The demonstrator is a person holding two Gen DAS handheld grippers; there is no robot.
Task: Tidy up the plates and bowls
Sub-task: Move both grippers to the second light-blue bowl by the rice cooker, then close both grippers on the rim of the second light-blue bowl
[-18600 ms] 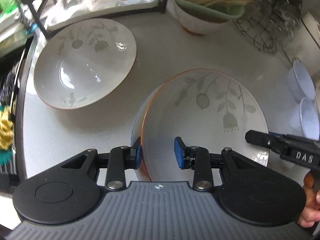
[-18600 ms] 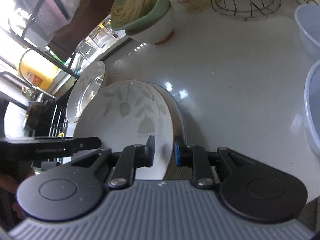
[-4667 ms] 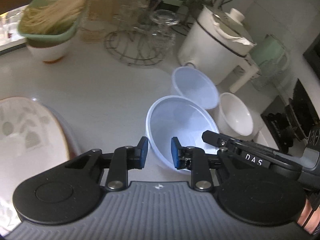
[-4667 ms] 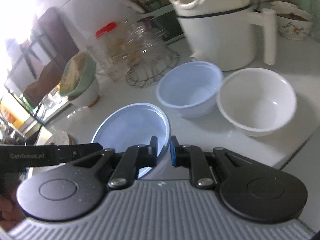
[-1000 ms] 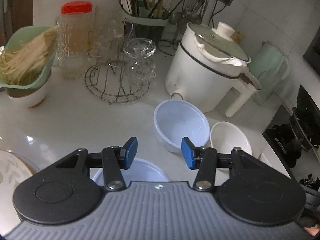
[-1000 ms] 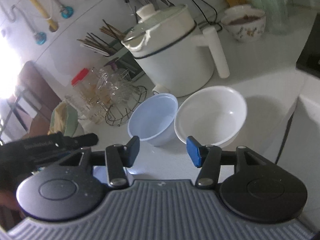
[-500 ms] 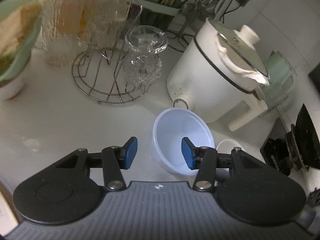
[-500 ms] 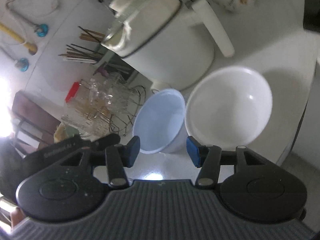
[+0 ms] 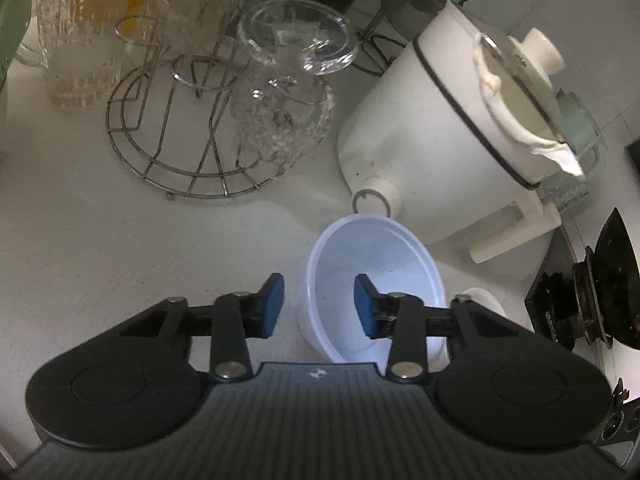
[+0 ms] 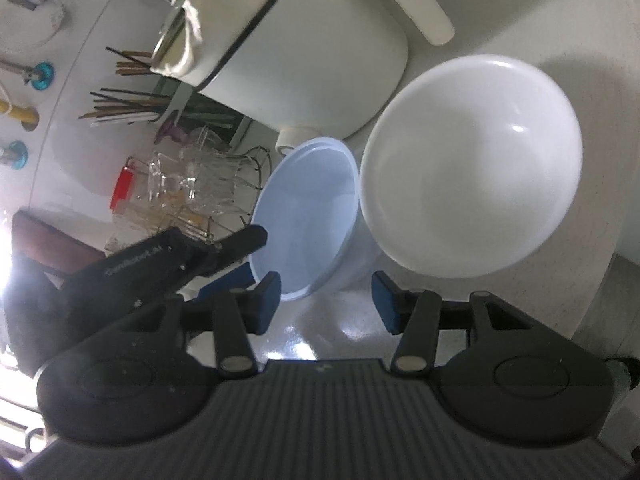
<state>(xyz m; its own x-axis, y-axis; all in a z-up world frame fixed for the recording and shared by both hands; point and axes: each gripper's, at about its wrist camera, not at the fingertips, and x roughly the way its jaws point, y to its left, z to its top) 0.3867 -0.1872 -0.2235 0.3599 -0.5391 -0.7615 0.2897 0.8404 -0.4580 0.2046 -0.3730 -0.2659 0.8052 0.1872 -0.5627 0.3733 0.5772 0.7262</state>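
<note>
A pale blue plastic bowl stands on the white counter, touching a larger white bowl at its right. My left gripper straddles the blue bowl's near-left rim, one pad outside the wall and one inside; its jaws are closing and a small gap still shows at the outer pad. In the right wrist view the blue bowl sits just beyond my right gripper, whose jaws are closing over bare counter. The left gripper reaches in from the left there. Only a sliver of the white bowl shows behind my left finger.
A white electric pot stands directly behind the bowls. Left of it is a wire rack holding upturned glasses, with a utensil holder further back. A black stove is at the right, and the counter edge runs close by the white bowl.
Both grippers have come down closer to the two bowls. The left one now straddles the blue bowl's rim with narrower jaws. The right view has rolled and its jaws have narrowed slightly.
</note>
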